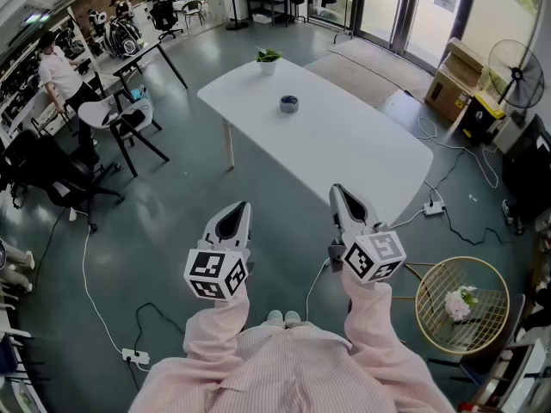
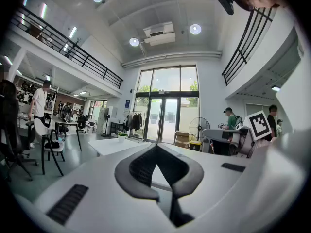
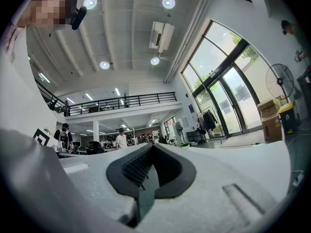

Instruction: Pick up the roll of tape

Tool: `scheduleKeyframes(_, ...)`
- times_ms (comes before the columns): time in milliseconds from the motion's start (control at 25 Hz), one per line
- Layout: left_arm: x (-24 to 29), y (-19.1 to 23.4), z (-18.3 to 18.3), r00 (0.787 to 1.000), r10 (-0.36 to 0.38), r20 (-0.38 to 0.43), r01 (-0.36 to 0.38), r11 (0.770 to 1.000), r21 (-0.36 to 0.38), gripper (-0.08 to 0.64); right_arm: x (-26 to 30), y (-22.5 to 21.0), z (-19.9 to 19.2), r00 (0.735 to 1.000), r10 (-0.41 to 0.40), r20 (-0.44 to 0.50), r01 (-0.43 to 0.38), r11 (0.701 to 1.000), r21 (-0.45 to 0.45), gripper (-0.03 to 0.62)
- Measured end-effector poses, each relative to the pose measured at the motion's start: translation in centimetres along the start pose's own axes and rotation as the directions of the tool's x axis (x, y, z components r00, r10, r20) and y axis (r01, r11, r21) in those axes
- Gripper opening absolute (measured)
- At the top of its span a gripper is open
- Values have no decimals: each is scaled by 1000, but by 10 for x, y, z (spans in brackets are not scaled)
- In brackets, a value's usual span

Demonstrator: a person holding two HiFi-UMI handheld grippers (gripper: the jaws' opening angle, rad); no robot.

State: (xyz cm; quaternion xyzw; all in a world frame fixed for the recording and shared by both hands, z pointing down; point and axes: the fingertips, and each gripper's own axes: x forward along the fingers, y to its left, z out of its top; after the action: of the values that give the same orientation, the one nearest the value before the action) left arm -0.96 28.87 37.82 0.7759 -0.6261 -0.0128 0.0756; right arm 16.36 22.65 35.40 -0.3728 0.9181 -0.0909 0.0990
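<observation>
Pink sleeves (image 1: 215, 338) lie nearest the lens in head view. Left gripper (image 1: 232, 222) & right gripper (image 1: 344, 203) are held side by side over floor (image 1: 172, 196), short of white table (image 1: 362, 157). On tabletop, toward its far end, roll of tape (image 1: 289, 103) is seen lying flat, near potted plant (image 1: 268, 58), well apart from both claws. Judged: approach not begun; grippers are carried level & idle since target is out of reach. Jaw gaps are not resolvable from above; marker cubes (image 1: 215, 274) cover rear parts.

Left gripper view: left gripper (image 2: 156, 148) jaws are closed together at tips, nothing clamped. Table (image 2: 109, 147) & plant (image 2: 120, 136) are glimpsed beyond pads. Tape is not made out, prob. masked by jaw body.

Right gripper view: right gripper (image 3: 153, 147) jaws are pressed together, empty. Aim is tilted slightly up, so mostly ceiling (image 3: 126, 33) & mezzanine (image 3: 121, 101) are framed. Tape is not found here. Judged: jaws must be opened before pick-up.
</observation>
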Motion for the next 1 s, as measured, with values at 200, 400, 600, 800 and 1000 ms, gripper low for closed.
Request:
scheduleKeyframes(200, 15, -4, 1, 1000, 1, -7, -1, 1000, -3, 2, 5, -14, 6, 1000, 10, 22, -11, 1000, 21, 5)
scheduleKeyframes(400, 25, -6, -1, 1000, 2, -13, -2, 1000, -7, 2, 8, -23, 2, 1000, 13, 15, -13, 1000, 22, 5)
scheduleKeyframes(600, 38, -8, -9, 1000, 2, -21, -3, 1000, -10, 2, 17, -37, -8, 1000, 16, -11, -15, 1000, 27, 5)
scheduleKeyframes(800, 51, -1, -12, 999, 17, -30, -18, 1000, -23, 2, 31, -49, -18, 999, 16, -43, -14, 999, 28, 19)
scheduleKeyframes(1000, 65, 20, -13, 999, 30, -32, -31, 999, -36, 2, 57, -56, -27, 998, -1, -59, 3, 999, 33, 28)
